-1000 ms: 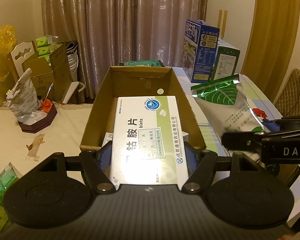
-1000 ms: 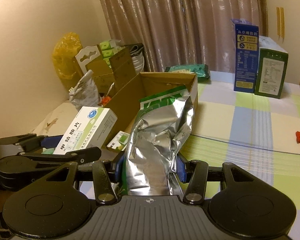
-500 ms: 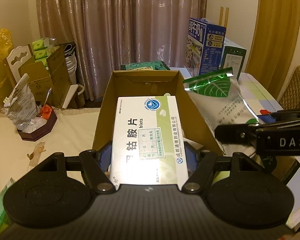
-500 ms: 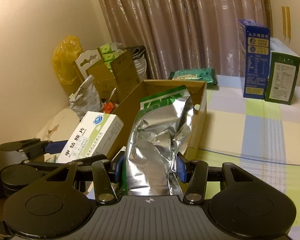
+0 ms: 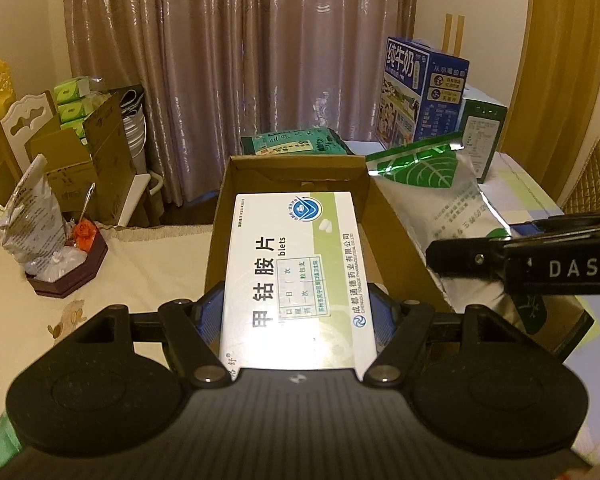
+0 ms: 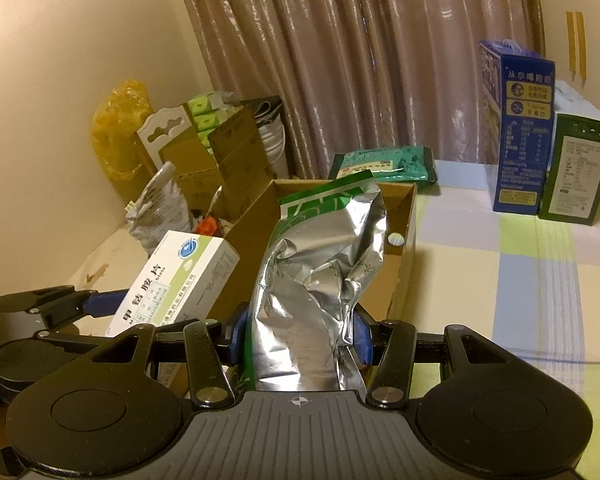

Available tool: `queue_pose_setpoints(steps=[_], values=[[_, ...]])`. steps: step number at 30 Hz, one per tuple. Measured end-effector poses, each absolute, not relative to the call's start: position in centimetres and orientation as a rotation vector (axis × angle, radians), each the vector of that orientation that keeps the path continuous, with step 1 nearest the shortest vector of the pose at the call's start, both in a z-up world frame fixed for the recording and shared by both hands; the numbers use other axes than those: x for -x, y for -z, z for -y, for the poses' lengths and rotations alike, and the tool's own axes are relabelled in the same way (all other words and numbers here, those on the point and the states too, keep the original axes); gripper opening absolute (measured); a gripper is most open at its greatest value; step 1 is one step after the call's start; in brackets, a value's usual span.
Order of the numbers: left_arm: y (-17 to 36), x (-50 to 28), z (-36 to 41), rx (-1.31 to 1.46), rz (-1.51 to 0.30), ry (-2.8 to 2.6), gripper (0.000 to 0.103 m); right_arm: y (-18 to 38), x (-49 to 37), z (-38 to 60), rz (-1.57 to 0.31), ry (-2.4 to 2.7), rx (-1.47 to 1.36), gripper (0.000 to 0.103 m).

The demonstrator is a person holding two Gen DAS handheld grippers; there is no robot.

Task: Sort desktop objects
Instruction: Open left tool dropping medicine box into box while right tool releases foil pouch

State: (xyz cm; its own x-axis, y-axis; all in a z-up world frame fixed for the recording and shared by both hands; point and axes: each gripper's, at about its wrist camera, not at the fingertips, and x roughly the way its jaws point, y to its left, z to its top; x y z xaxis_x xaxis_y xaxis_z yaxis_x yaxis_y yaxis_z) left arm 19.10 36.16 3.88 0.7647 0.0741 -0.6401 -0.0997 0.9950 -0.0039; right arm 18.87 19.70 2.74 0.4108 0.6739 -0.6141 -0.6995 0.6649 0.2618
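My left gripper (image 5: 296, 316) is shut on a white and green medicine box (image 5: 296, 272), held flat above the near end of an open brown cardboard box (image 5: 296, 168). In the right wrist view the same medicine box (image 6: 176, 280) and left gripper (image 6: 108, 312) sit at the left, beside the cardboard box (image 6: 404, 216). My right gripper (image 6: 298, 336) is shut on a crumpled silver foil bag with a green top (image 6: 320, 264), held upright over the box's near right part. The foil bag (image 5: 440, 200) also shows right of the box in the left wrist view, with the right gripper (image 5: 524, 268) below it.
A green packet (image 6: 384, 164) lies behind the cardboard box. A blue milk carton (image 6: 516, 132) and a dark green box (image 6: 576, 168) stand at the back right on the checked tablecloth (image 6: 520, 272). Left of the table are stacked cartons (image 5: 88, 152) and a small tray with bags (image 5: 60, 264).
Both grippers have moved forward toward the cardboard box with their loads; the box and back items look nearer. Neither grip has changed.
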Motion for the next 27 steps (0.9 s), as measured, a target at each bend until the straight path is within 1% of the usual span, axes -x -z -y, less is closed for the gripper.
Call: queue_pose_setpoints(steps=[13, 27], values=[[-1.5, -23.9, -38.1, 0.008, -0.743, -0.091, 0.067, -1.0, -22.9, -22.1, -0.772, -0.847, 0.034, 0.048], [0.5, -26.7, -38.3, -0.011, -0.767, -0.083, 0.067, 0.3, -25.9, -22.7, -0.795, -0.841, 0.005, 0.048]])
